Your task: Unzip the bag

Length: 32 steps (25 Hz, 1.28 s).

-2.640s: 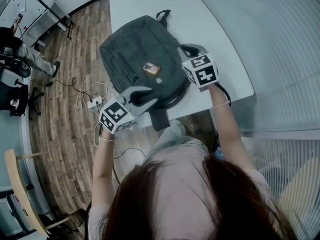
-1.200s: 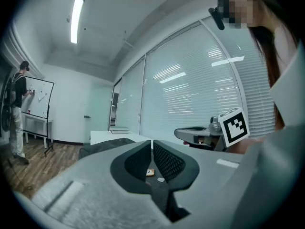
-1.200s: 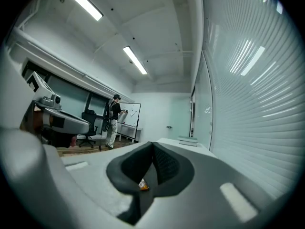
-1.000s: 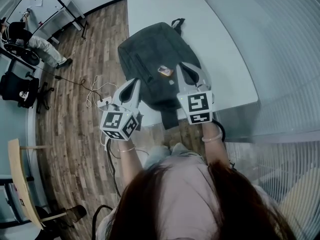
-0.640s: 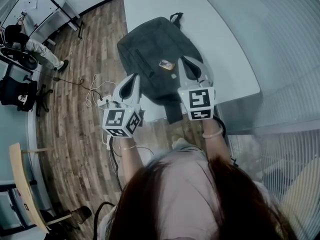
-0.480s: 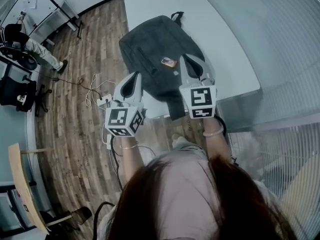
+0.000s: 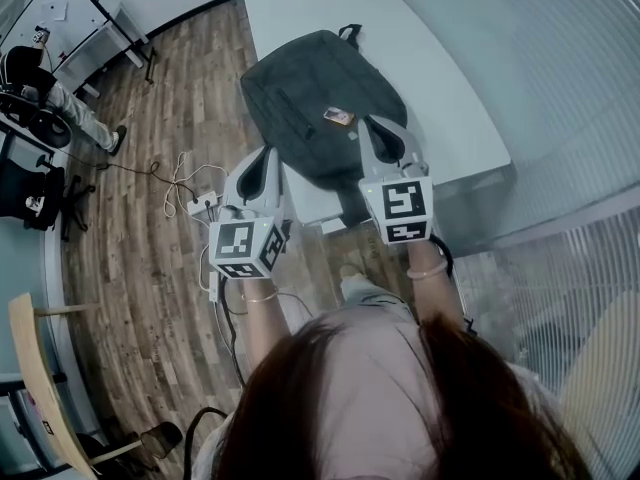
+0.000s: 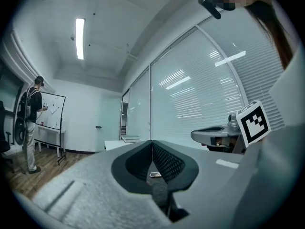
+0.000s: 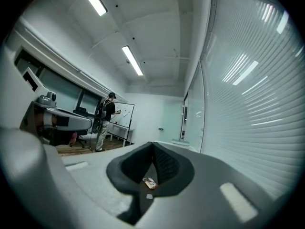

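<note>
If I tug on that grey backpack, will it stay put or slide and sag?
The backpack lies flat and slack, so it is probably soft and fairly light. On the smooth white table it would likely slide toward a one-sided pull. A strap hangs over the near edge, so that end may sag.

Cannot read any text. On the cubes of the left gripper (image 7: 262, 160) and right gripper (image 7: 375, 128): black-and-white square marker patterns only, no letters. Small orange patch (image 7: 339, 117) on the bag (image 7: 295, 93): too small to read. Scribbles on the whiteboard (image 8: 53, 109): illegible.
</note>
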Tool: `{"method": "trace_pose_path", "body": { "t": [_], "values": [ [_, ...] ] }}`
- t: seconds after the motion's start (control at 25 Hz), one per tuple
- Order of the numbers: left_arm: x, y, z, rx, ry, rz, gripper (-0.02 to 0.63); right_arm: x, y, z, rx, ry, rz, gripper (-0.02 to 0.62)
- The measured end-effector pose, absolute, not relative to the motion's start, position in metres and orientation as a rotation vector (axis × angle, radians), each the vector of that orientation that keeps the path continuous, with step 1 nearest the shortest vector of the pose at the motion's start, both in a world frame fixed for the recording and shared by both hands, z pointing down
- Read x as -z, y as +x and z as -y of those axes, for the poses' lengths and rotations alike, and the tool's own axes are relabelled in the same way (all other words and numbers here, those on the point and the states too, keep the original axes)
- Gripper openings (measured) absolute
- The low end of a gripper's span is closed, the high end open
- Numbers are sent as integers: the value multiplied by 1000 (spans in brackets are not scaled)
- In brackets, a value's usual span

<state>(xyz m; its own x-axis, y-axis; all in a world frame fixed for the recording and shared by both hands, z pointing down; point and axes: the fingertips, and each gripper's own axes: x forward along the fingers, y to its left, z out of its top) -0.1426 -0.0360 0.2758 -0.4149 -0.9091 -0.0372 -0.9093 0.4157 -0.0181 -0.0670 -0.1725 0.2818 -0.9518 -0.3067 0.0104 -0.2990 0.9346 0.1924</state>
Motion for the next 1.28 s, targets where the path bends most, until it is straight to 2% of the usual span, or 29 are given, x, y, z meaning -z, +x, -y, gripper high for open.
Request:
{"method": "trace_pose_path", "body": {
  "t": [1.28],
  "values": [
    [-262,-69,-40,-136,-1683,-2547,12,-272,9,101,394,442,3056,3]
  ]
}}
